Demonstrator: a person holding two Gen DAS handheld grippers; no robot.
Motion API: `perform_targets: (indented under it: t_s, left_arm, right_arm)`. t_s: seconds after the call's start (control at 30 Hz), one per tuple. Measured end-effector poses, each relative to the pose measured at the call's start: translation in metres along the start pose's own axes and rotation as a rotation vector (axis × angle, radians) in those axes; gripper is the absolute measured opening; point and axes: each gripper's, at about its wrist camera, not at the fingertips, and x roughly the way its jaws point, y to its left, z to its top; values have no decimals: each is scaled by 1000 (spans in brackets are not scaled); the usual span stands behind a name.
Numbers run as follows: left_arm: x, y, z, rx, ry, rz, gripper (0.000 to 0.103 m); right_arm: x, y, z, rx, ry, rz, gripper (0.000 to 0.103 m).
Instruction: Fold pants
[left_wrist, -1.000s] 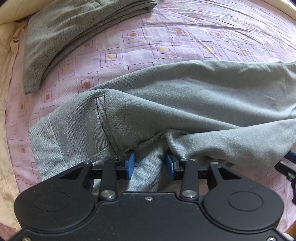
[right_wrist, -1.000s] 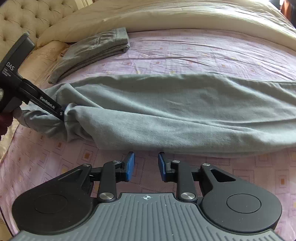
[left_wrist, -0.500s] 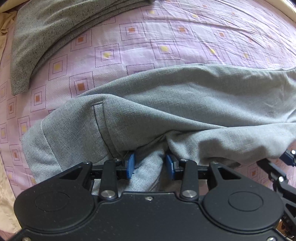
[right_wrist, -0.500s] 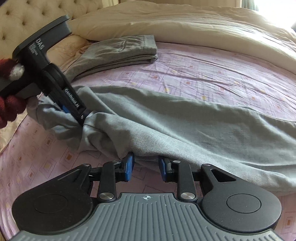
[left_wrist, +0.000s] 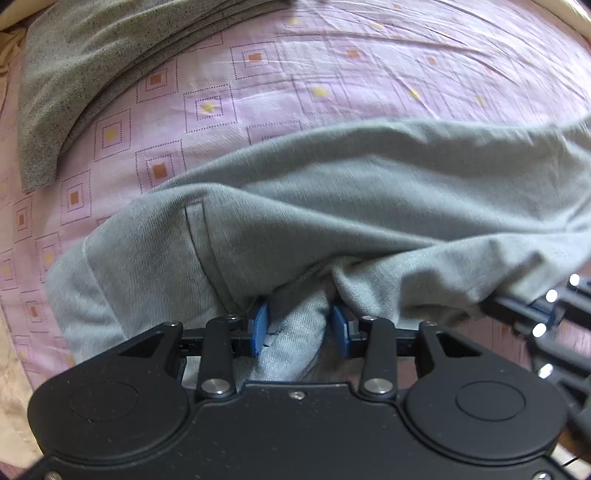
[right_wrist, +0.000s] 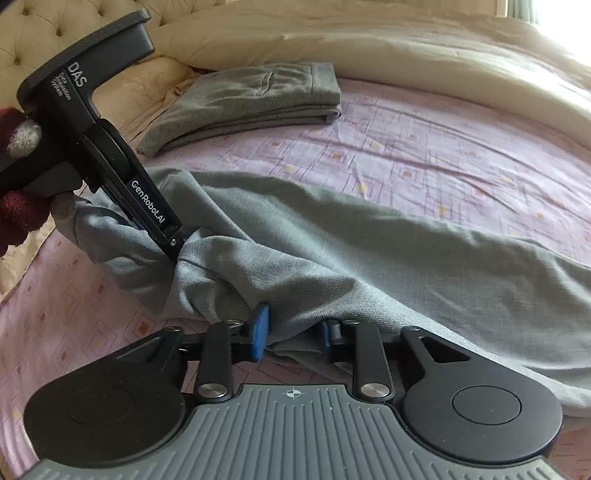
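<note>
Left tool vertical; right tool angled

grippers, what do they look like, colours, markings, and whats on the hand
Both grippers are black with blue pads and silver pivot screws. The right gripper has a ribbed grey top plate with a small crosshair mark. The left gripper has a plain speckled black top; seen from the right wrist, its handle reads "DAS" and its side "GenRobot.AI" in white. The hand on it wears a dark red knit glove with a pale grey fingertip.

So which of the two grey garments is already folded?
The darker speckled grey garment near the pillows; the lighter pants lie spread out, gripped by both grippers.
</note>
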Motion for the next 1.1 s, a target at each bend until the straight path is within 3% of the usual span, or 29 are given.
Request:
perform_targets:
  t_s: [0.1, 0.17, 0.23, 0.3, 0.4, 0.53, 0.67, 0.7, 0.83, 0.93, 1.0, 1.1]
  left_arm:
    - [-24, 7, -40, 167, -35, 41, 62]
    - [-39, -1, -69, 259, -55, 33, 61]
    - [-54, -2, -90, 294, -84, 3, 60]
    - [-63, 5, -97, 247, -121, -23, 60]
    - [-67, 16, -85, 78, -205, -10, 60]
    - [-47, 27, -65, -95, -266, 141, 60]
    - [4, 36, -57, -46, -166, 450, 62]
    - [10, 42, -59, -26, -174, 460, 65]
    - [-9, 64, -53, -72, -200, 404, 63]
    - [-26, 85, -50, -146, -242, 368, 62]
    - [-29, 98, -49, -213, -237, 316, 62]
    - [-26, 109, -62, -301, -223, 246, 62]
  right_arm:
    - [-27, -8, 4, 105, 23, 111, 4]
    - [-60, -10, -1, 114, 19, 189, 3]
    - [-82, -14, -14, 129, 79, 283, 2]
    - [-82, -14, -32, 115, 155, 300, 2]
    - [-63, -6, -52, 67, 246, 246, 2]
    - [-53, 11, -62, 60, 259, 213, 2]
    - [-53, 15, -69, 101, 268, 201, 1]
    - [-53, 16, -73, 105, 282, 197, 1]
    - [-62, 24, -83, 40, 291, 158, 1]
    - [-82, 26, -74, 32, 185, 158, 4]
    - [-89, 31, -62, 8, 101, 140, 4]
    - [-84, 41, -43, -14, 46, 118, 5]
